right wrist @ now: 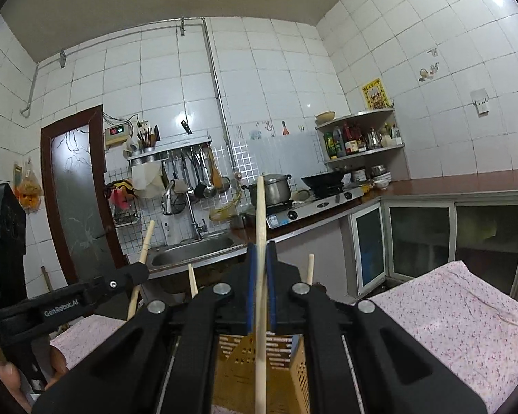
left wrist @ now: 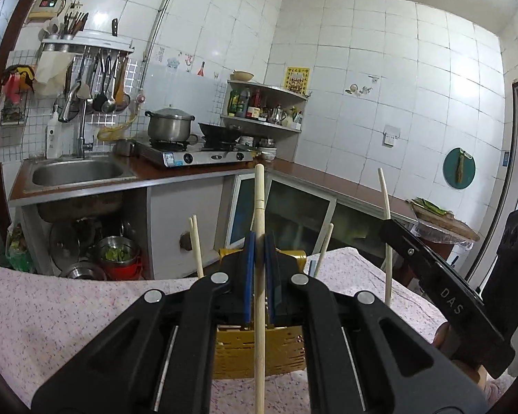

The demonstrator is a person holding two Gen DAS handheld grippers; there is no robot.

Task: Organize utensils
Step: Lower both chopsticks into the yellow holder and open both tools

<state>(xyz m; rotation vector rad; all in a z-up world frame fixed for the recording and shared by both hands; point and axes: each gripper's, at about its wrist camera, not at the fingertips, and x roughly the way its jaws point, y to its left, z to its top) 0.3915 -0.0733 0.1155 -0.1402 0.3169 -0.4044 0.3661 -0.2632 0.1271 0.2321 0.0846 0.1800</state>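
My left gripper [left wrist: 259, 241] is shut on an upright wooden chopstick [left wrist: 259, 200], held over a yellow slotted utensil holder [left wrist: 238, 348] on the floral-cloth table [left wrist: 69, 310]. My right gripper [right wrist: 261, 248] is shut on another wooden chopstick [right wrist: 260, 203], above the same yellow holder [right wrist: 241, 362]. Other chopsticks stand in the holder [left wrist: 197, 245] [left wrist: 324, 245] [right wrist: 192, 281] [right wrist: 309, 269]. The right gripper also shows in the left wrist view [left wrist: 388, 229], gripping its chopstick [left wrist: 385, 189]. The left gripper shows in the right wrist view [right wrist: 140, 272], with its chopstick [right wrist: 146, 241].
Behind the table stand a kitchen counter with a sink [left wrist: 76, 172], a gas stove with a pot [left wrist: 169, 126] and a wok [left wrist: 221, 131], a corner shelf of bottles [left wrist: 259, 103], and hanging utensils [left wrist: 103, 82]. Pots sit under the sink [left wrist: 96, 252].
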